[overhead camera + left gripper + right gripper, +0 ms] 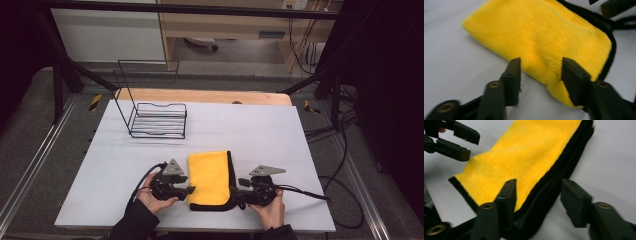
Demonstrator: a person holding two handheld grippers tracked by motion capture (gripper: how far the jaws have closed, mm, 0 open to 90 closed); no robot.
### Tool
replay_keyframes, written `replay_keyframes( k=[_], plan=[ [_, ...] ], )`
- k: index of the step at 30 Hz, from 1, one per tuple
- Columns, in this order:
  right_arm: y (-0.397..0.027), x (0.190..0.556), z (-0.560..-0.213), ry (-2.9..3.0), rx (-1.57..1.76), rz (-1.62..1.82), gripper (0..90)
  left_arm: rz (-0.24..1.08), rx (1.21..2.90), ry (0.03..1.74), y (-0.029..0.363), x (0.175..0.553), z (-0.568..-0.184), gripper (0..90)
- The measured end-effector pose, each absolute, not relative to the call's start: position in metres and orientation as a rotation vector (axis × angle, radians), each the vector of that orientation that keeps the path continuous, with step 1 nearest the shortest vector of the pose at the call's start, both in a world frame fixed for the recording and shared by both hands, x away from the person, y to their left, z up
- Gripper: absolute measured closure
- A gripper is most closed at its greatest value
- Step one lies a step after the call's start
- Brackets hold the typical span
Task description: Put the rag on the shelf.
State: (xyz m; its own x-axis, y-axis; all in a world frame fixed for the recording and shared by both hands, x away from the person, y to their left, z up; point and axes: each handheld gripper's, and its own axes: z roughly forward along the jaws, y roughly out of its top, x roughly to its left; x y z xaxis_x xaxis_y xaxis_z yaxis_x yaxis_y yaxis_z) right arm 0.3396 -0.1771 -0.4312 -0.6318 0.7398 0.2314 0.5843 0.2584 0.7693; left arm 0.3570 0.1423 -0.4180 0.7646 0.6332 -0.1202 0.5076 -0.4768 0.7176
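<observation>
A folded yellow cloth [210, 175] with a black border lies flat near the front of the white table [250, 130]. My left gripper [190, 184] sits at the cloth's left front edge, and its jaws stand apart. In the left gripper view the yellow cloth [544, 32] edge lies between the jaws of this gripper [541, 62], unpressed. My right gripper [241, 190] is at the cloth's right front corner, also open. In the right gripper view the cloth [524, 152] shows its black border between the spread jaws of that gripper [539, 182]. The left gripper [456, 137] appears beyond the cloth.
A black wire rack [159, 119] stands at the back left of the table. A wooden board [200, 95] runs along the far edge. Cables [300, 192] trail from both grippers toward the table's front and right side.
</observation>
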Motion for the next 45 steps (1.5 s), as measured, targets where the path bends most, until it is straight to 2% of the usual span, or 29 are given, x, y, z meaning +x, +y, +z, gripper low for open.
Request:
replay_keyframes(
  k=[1, 4, 6, 10, 12, 20, 24, 28, 33, 38, 45],
  plan=[
    [-0.177, 0.340, -0.431, 2.346, 1.250, 1.313, 37.0, 0.217, 2.150, 0.868, 0.146, 0.362, -0.416, 39.9],
    [-0.181, 0.354, -0.427, 2.320, 1.213, 1.328, 24.8, 0.240, 2.119, 0.918, 0.153, 0.381, -0.416, 32.7],
    [-0.182, 0.363, -0.427, 2.324, 1.203, 1.325, 21.1, 0.245, 2.103, 0.953, 0.155, 0.395, -0.418, 27.9],
    [-0.181, 0.379, -0.430, 2.323, 1.181, 1.304, 13.7, 0.255, 2.078, 1.017, 0.151, 0.414, -0.425, 28.0],
    [-0.182, 0.384, -0.431, 2.328, 1.171, 1.285, 12.4, 0.265, 2.069, 1.038, 0.147, 0.420, -0.429, 29.9],
    [-0.184, 0.391, -0.432, 2.311, 1.172, 1.286, 9.1, 0.234, 2.036, 1.111, 0.133, 0.441, -0.443, 50.0],
    [-0.186, 0.395, -0.432, 2.308, 1.177, 1.293, 9.9, 0.207, 2.046, 1.122, 0.131, 0.444, -0.449, 57.0],
    [-0.184, 0.404, -0.432, 2.297, 1.199, 1.302, 13.0, 0.189, 2.044, 1.109, 0.128, 0.443, -0.450, 68.6],
    [-0.178, 0.422, -0.435, 2.295, 1.238, 1.304, 19.4, 0.177, 2.038, 1.108, 0.126, 0.443, -0.451, 74.5],
    [-0.172, 0.441, -0.444, 2.291, 1.311, 1.292, 25.6, 0.192, 2.047, 1.078, 0.125, 0.442, -0.453, 76.9],
    [-0.157, 0.452, -0.455, 2.341, 1.291, 1.251, 40.2, 0.202, 2.058, 1.043, 0.126, 0.442, -0.454, 77.4]
  ],
)
